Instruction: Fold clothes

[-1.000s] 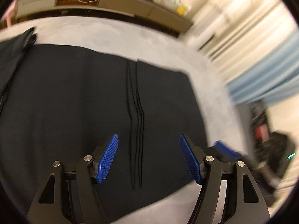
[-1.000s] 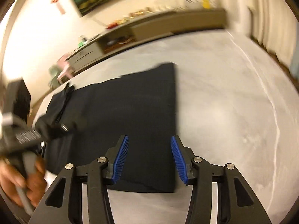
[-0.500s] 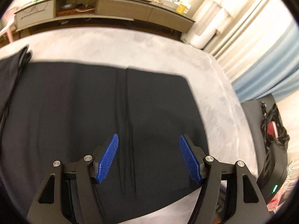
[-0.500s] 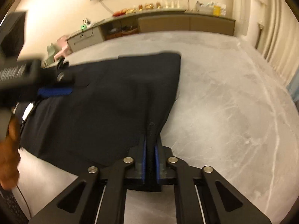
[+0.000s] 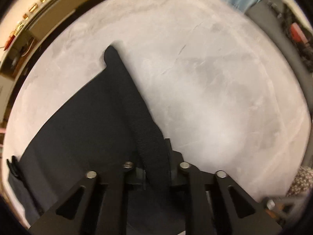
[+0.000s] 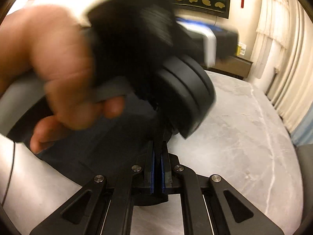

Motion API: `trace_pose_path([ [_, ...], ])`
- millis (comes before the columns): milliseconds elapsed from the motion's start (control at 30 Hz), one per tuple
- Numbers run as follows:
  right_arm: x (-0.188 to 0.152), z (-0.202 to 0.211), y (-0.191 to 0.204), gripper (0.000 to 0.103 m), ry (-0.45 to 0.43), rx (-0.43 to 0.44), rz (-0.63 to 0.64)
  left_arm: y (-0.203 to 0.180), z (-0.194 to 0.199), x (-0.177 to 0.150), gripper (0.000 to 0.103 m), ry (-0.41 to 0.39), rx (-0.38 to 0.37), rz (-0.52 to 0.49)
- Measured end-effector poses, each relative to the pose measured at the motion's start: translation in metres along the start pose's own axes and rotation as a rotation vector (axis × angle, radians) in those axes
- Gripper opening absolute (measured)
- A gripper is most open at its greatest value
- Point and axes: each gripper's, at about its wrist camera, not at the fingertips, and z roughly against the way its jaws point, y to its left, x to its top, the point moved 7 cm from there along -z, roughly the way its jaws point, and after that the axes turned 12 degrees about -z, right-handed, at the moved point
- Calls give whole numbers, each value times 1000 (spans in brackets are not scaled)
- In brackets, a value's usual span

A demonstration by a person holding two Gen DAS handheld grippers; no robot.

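Both pairs of fingers are clamped on the dark garment point(image 5: 93, 121): the left gripper point(image 5: 155, 168) pinches a fold that runs toward 11 o'clock over the grey marble table point(image 5: 215, 78), and the right gripper point(image 6: 157, 168) nips an edge, a blurred hand point(image 6: 58, 68) looming at 10 o'clock.

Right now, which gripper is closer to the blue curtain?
Right. The right gripper has the blue curtain close on its right; the left gripper sees it across the table.
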Motion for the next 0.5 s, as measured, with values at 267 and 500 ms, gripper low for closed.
trace_pose_path([
  [267,18,31,36,45,-1,339,-141,141,82,-131,13,-218,-60,381],
  [500,-14,-39,77,44,186,273,-92,175,38,-212,51,-206,-70,618],
])
